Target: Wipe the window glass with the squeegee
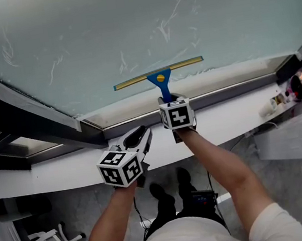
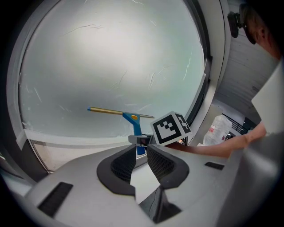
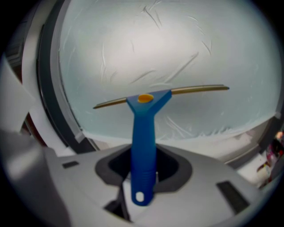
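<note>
Right gripper point(image 1: 168, 100) is clamped on the squeegee point(image 1: 159, 77) handle, blade low on the window glass point(image 1: 125, 25). Left gripper point(image 1: 141, 137) sits below the glass, jaws slightly apart, empty. I'd keep the pressure even and the blade flat. Blue handle, yellow button, brass-coloured bar, slightly tilted.

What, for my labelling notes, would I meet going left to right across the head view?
The left gripper, open → right gripper, shut on the squeegee → white container.
</note>
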A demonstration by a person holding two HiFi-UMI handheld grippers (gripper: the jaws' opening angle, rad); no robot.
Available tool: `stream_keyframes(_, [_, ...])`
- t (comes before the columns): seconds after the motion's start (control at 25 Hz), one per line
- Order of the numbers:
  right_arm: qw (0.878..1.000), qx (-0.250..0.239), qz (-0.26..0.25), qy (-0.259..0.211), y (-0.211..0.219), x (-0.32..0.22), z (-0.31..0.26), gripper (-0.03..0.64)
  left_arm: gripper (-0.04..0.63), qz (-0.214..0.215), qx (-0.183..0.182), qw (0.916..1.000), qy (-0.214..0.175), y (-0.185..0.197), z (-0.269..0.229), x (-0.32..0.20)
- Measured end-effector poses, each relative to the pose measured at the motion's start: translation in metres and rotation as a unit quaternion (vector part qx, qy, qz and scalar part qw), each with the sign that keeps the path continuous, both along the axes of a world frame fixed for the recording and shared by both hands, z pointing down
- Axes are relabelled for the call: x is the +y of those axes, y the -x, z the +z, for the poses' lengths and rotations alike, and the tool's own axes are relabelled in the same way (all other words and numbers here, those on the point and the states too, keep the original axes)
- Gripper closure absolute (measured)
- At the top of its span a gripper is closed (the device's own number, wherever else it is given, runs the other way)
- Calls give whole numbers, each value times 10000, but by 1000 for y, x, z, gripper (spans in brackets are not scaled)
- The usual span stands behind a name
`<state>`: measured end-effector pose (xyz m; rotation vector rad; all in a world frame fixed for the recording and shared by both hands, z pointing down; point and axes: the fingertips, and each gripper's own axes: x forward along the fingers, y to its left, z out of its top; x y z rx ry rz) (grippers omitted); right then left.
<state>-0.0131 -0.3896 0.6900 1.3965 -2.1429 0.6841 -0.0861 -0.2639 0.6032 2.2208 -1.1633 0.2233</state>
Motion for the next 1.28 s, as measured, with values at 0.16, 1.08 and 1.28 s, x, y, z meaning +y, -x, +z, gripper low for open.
stream_keyframes(0.16, [10000,12,46,82,-3,2,13,472,494,31,14,9999,110,-3,12,2])
stream_keyframes(1.08, [9993,308,-218,22,-3,5,78,472,494,122,76,9985,529,-15,65,4])
stream_keyframes(1.28, [9990,374,-221,103,-4,7,94,472,494,128,69,9984,546,-14,69,5])
